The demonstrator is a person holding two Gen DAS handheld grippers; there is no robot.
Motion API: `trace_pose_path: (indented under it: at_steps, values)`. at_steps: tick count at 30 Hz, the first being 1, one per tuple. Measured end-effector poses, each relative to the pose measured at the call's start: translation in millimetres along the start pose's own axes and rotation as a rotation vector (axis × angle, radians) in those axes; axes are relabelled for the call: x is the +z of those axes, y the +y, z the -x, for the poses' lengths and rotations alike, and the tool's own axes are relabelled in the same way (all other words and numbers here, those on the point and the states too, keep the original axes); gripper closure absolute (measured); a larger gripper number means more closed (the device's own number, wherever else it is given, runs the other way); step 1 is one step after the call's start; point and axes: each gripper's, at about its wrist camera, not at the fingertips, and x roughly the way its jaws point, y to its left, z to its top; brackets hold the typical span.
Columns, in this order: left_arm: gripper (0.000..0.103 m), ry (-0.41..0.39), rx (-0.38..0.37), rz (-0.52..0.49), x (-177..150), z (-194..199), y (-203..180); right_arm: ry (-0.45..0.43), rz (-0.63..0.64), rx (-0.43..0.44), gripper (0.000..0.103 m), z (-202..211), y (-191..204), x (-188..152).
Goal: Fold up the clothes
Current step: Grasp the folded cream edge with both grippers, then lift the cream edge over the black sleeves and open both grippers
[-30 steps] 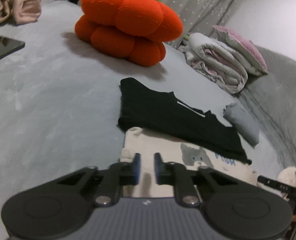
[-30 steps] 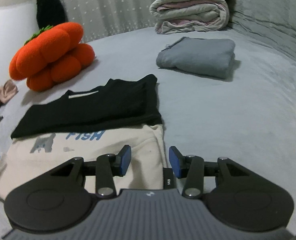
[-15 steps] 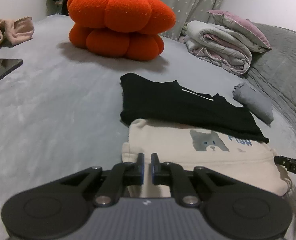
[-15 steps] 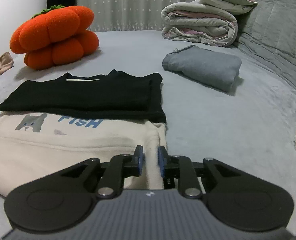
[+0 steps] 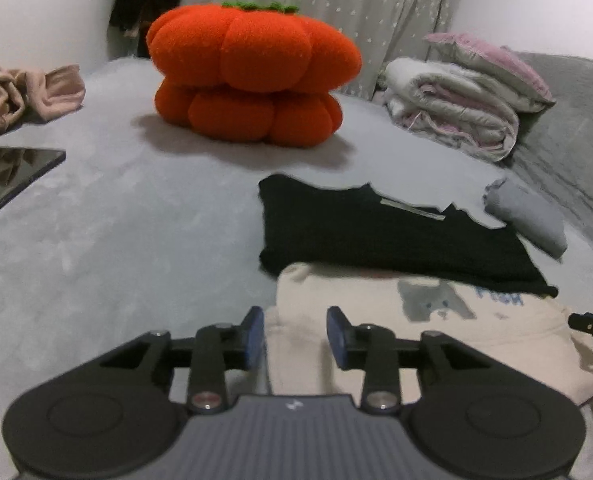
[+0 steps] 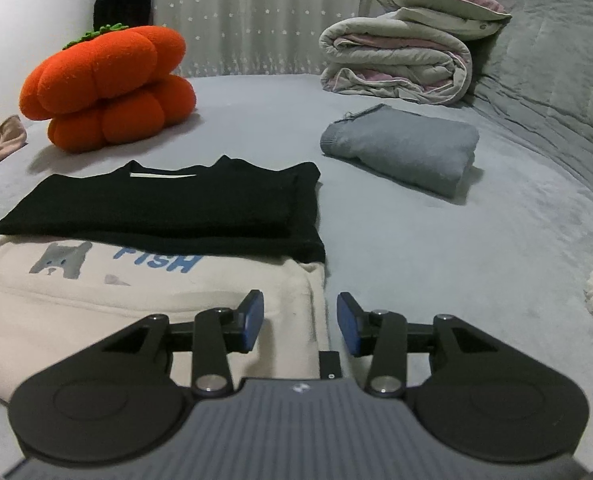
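- Left gripper point(image 5: 295, 334) has its blue pads coming apart; half a second back they were almost together at the near-left edge of the cream sweatshirt point(image 5: 376, 320), and now there is clear daylight either side of the cloth, which lies between the jaws but unpinched.
- Right gripper point(image 6: 300, 326) does the same at the other end: jaws narrowed a moment ago, now widening, straddling the sweatshirt's near-right corner without pressing on it.
- Both hands have barely shifted, so to me this reads as a release: the fold of the cream sweatshirt has been laid down and let go.
- Sweatshirt itself sits flat on the grey bed cover point(image 6: 436, 248) right in front of both grippers, cat print and blue "FISH" lettering facing up, its near edge doubled over into a thick roll.
- Black top point(image 6: 168, 216), folded into a tidy rectangle, lies on the far part of the sweatshirt, overlapping it.
- Grey garment point(image 6: 404, 152) is already folded, well apart to the right.
- Further out: an orange pumpkin cushion point(image 5: 252, 76), a rolled quilt with a pillow on top point(image 6: 400, 64), a dark tablet point(image 5: 8, 176) and a crumpled beige garment point(image 5: 24, 92) at the far left.
- My guess is the beige one still wants folding.
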Motion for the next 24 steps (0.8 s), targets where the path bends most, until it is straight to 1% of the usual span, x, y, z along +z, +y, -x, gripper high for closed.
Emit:
trace_pose_path:
  at_steps: [2, 4, 5, 6, 7, 8, 9, 10, 14, 20, 24]
  values:
    - [0.068, 0.036, 0.017, 0.0, -2, -6, 1, 0.01, 0.002, 0.003, 0.058, -3, 0, -1]
    - [0.069, 0.034, 0.015, 0.015, -3, -7, 3, 0.026, -0.001, 0.005, 0.058, -7, 0, -2]
    - [0.078, 0.027, 0.008, 0.021, -2, -6, 4, 0.03, -0.002, 0.005, 0.063, -8, 0, -4]
    - [0.087, 0.018, 0.001, 0.023, -3, -4, 3, 0.028, -0.001, 0.008, 0.072, -8, 1, -5]
    - [0.087, 0.008, -0.004, 0.025, -4, -2, 2, 0.025, 0.006, 0.008, 0.076, -8, 2, -5]
    - [0.09, -0.005, -0.007, 0.024, -5, 0, 2, 0.021, 0.016, 0.003, 0.081, -7, 4, -5]
    - [0.091, -0.02, -0.009, 0.021, -6, 2, 1, 0.012, 0.03, -0.005, 0.088, -5, 5, -6]
    - [0.091, -0.034, -0.013, 0.018, -7, 4, 0, 0.003, 0.046, -0.013, 0.09, -4, 7, -7]
    - [0.092, -0.083, -0.02, 0.008, -10, 13, -1, -0.035, 0.078, -0.042, 0.093, 3, 12, -10]
    - [0.092, -0.152, -0.028, 0.009, -10, 27, -2, -0.109, 0.067, -0.066, 0.095, 17, 12, -11]
    - [0.092, -0.214, -0.028, -0.018, -4, 40, -12, -0.172, 0.062, -0.084, 0.095, 30, 13, -10]
